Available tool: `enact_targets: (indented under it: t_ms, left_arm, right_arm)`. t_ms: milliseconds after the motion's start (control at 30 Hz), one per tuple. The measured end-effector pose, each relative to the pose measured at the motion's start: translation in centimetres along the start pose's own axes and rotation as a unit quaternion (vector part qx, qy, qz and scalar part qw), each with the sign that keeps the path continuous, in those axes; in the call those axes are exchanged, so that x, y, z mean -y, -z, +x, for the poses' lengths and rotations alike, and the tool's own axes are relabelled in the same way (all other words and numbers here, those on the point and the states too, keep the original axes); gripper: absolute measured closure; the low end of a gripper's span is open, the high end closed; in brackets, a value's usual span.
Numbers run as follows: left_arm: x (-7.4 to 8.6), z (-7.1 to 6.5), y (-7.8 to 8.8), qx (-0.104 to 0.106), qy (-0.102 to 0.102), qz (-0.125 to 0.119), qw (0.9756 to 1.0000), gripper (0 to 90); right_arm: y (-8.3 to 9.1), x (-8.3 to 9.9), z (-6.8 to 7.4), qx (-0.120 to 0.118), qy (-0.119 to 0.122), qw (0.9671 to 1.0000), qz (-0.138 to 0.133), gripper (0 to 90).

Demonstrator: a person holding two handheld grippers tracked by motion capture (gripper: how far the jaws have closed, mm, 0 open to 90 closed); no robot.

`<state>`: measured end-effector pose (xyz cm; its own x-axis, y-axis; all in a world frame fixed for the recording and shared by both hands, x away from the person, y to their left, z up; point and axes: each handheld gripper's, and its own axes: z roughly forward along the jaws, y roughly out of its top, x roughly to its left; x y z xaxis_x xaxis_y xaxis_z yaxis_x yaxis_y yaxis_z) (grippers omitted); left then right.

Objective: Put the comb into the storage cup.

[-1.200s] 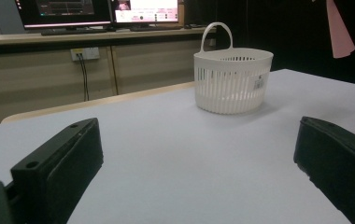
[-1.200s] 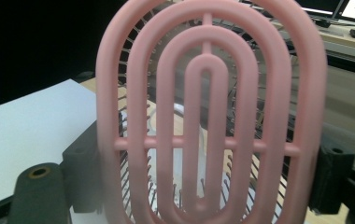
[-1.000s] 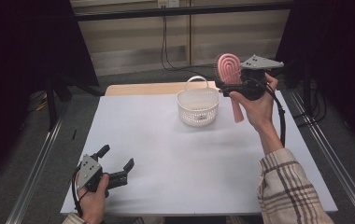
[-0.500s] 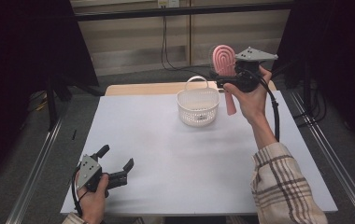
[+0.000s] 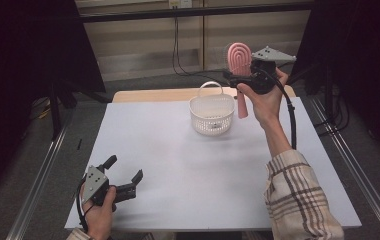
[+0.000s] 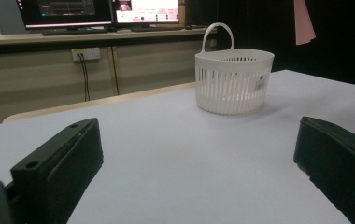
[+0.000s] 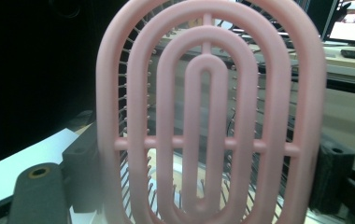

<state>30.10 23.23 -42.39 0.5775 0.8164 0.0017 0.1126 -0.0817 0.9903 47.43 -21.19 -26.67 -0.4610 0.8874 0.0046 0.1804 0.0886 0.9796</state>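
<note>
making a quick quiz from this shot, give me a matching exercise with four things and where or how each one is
Things:
1. hairbrush
2. basket
3. left tool
4. right tool

States:
a. open, low at the near edge of the table
b. white, standing on the table with its handle up
c. pink, held upright in the air
d. shut on the brush, beside the basket and above the table

Pairs: 1-c, 2-b, 3-a, 4-d
</note>
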Motion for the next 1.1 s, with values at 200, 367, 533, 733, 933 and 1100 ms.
enact_targets:
  t_ms: [200, 367, 533, 733, 933, 1100]
  left_arm:
    - [0.0, 0.0, 0.0, 0.000, 0.002, 0.000, 1.0000, 1.4]
    - [0.0, 0.0, 0.0, 0.000, 0.003, -0.001, 1.0000, 1.4]
    - [0.0, 0.0, 0.0, 0.000, 0.003, -0.001, 1.0000, 1.4]
    - [0.0, 0.0, 0.0, 0.001, 0.004, -0.001, 1.0000, 1.4]
    - [0.0, 0.0, 0.0, 0.001, 0.005, -0.001, 1.0000, 1.4]
    - [0.1, 0.0, 0.0, 0.001, 0.006, -0.001, 1.0000, 1.4]
  right_arm:
    - [-0.4, -0.3, -0.1, 0.005, 0.003, 0.9999, -0.010, 19.4]
    - [-0.9, -0.5, 0.0, 0.009, 0.002, 0.9998, -0.016, 19.4]
    - [-1.5, -0.7, 0.3, 0.006, 0.003, 0.9998, -0.020, 19.4]
    - [-2.4, -0.7, 0.8, 0.003, 0.004, 0.9996, -0.027, 19.4]
    - [-3.3, -0.5, 1.2, -0.001, 0.003, 0.9996, -0.028, 19.3]
    - [-3.7, -0.3, 1.2, -0.006, -0.003, 0.9995, -0.030, 19.3]
